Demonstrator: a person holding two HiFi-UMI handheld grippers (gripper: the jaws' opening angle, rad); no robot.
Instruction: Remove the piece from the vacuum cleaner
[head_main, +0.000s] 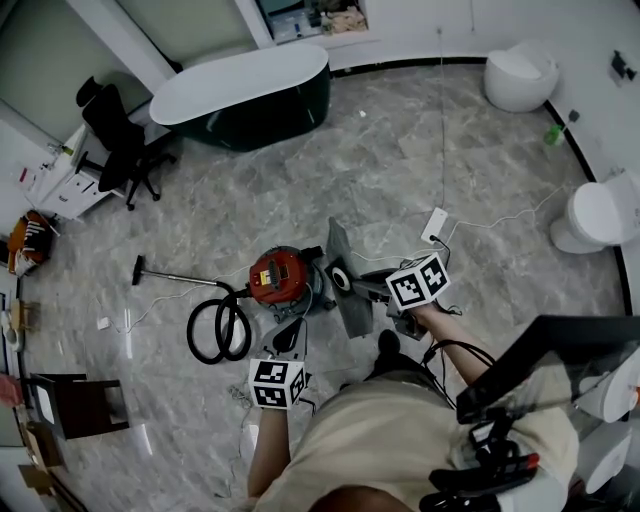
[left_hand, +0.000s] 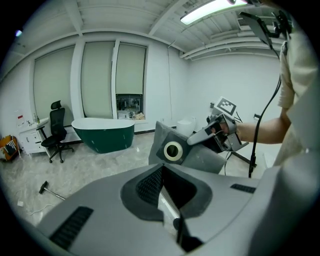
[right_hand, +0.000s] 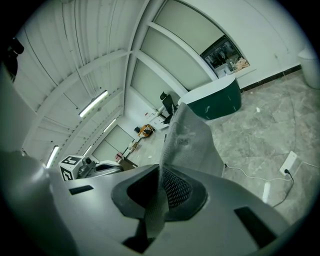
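Right hand-held gripper (right_hand: 160, 194) clamps grey piece (right_hand: 192, 140) above marble floor (head_main: 400, 170); green bathtub (head_main: 250, 100) beyond.

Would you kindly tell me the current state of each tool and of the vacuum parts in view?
right tool: shut on the grey dust bag.
left tool: shut, nothing between its jaws.
grey dust bag: out of the vacuum cleaner, held up off the floor.
vacuum cleaner: standing on the floor.
hose: coiled beside the vacuum cleaner.
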